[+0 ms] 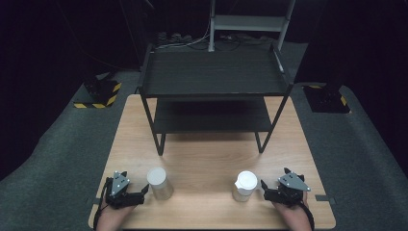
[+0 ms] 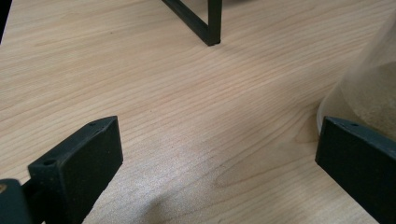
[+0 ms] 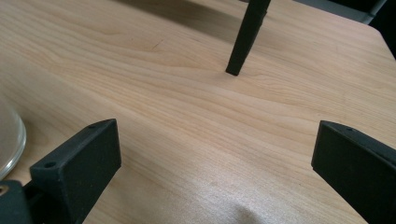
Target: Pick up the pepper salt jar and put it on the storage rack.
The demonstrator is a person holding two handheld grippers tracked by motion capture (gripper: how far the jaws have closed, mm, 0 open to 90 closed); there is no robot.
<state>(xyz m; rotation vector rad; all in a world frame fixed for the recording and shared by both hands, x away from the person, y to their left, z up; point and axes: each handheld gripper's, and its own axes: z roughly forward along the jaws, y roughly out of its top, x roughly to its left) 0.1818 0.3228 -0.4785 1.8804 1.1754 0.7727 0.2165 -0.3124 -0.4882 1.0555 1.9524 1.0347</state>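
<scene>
Pre-grasp: both jaws released, left gripper (image 1: 139,191) needs to close in on clear white-lidded jar (image 1: 159,183) at its 3 o'clock

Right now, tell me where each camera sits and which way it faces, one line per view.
High view: above the person's side, looking forward and down at the table, shelf, two jars, both hands and grippers.
Left gripper view: rides the left gripper, looking along its open jaws over the table; left jar at the edge.
Right gripper view: rides the right gripper, jaws open; right jar at the edge.
Shared: both gripper views show a shelf leg.
</scene>
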